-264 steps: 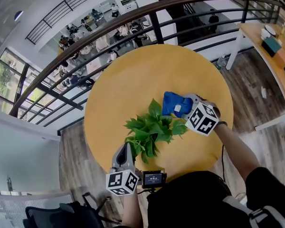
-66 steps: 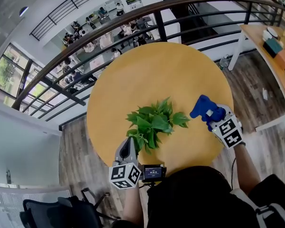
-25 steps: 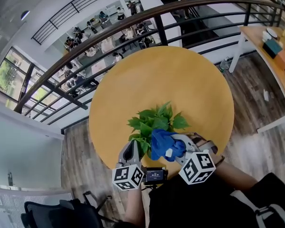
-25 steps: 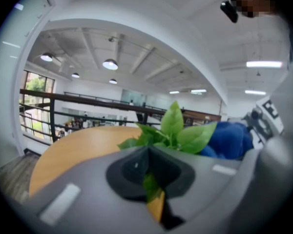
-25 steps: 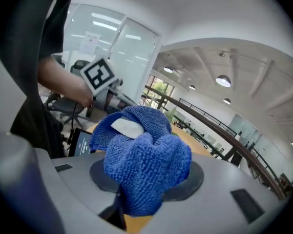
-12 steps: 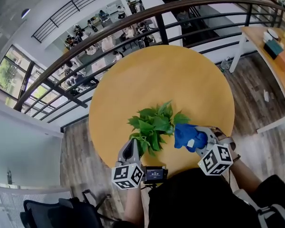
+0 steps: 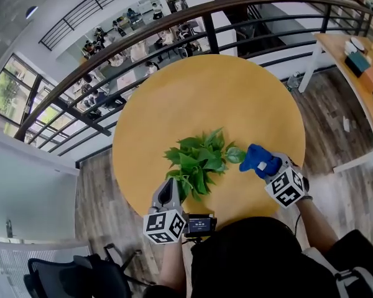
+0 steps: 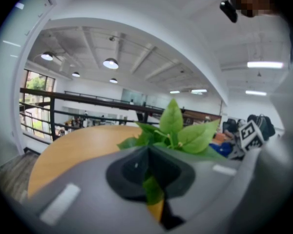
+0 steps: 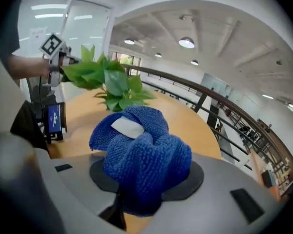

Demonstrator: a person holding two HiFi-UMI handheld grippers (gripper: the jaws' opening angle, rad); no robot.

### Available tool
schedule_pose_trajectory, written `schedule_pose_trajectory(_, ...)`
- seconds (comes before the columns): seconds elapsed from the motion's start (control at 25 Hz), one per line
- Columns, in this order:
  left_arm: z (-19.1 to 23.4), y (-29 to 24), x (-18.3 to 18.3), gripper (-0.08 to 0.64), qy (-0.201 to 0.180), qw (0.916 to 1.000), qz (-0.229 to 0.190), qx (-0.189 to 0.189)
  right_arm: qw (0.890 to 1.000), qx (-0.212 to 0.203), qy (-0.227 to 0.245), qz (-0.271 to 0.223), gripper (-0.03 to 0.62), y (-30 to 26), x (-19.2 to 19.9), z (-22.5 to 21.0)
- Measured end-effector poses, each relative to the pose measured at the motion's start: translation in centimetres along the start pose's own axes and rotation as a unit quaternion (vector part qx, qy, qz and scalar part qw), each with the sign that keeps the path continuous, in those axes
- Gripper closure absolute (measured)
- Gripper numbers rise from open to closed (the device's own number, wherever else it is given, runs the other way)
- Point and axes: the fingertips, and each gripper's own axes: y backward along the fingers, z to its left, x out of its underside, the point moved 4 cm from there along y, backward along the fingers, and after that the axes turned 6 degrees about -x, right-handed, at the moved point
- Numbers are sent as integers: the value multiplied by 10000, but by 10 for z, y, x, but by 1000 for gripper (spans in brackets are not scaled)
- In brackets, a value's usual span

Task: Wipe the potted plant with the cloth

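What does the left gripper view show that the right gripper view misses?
Left only: the left gripper, jaws shut on a green leaf. Right only: the right gripper, jaws clamping the bunched blue terry cloth, its white label, and a small black device with a lit screen. Both: the leafy green potted plant and the round yellow wooden table.

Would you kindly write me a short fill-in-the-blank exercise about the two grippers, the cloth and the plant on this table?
1. The right gripper is shut on a bunched ____ cloth.
2. The left gripper is shut on one ____ leaf of the potted plant.
3. In the head view, the cloth is to the ____ of the potted plant.
Missing words: blue; green; right.
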Motion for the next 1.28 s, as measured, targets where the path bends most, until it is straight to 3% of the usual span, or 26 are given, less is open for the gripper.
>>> schedule_pose_trajectory(0.12,1,-1,0,560,8,10000,12,-4,9988,123,-151,460,419,-6,27,-8)
schedule_pose_trajectory(0.2,2,0,0,560,6,10000,25,-2,9986,257,-296,348,419,3,27,-19)
schedule_pose_trajectory(0.36,1,0,0,560,9,10000,12,18,9932,311,-504,-1001,419,43,-27,-40)
schedule_pose_trajectory(0.48,1,0,1,560,30,10000,6,9,9733,-267,-829,-2124,419,64,-71,-38)
schedule_pose_trajectory(0.6,1,1,1,560,41,10000,1,6,9599,-673,-1082,-2497,419,59,-88,-29)
schedule_pose_trajectory(0.68,1,1,1,560,47,10000,1,-1,9626,-801,-1179,-2303,419,43,-86,-20)
schedule_pose_trajectory(0.84,1,0,2,560,53,10000,0,0,9819,-632,-1167,-1354,419,5,-57,-9)
schedule_pose_trajectory(1.12,0,0,1,560,51,10000,27,23,9878,-176,-1477,-471,419,-8,6,-26)
schedule_pose_trajectory(1.28,1,-2,3,560,54,10000,34,36,9929,300,-1148,13,419,-7,29,-37)
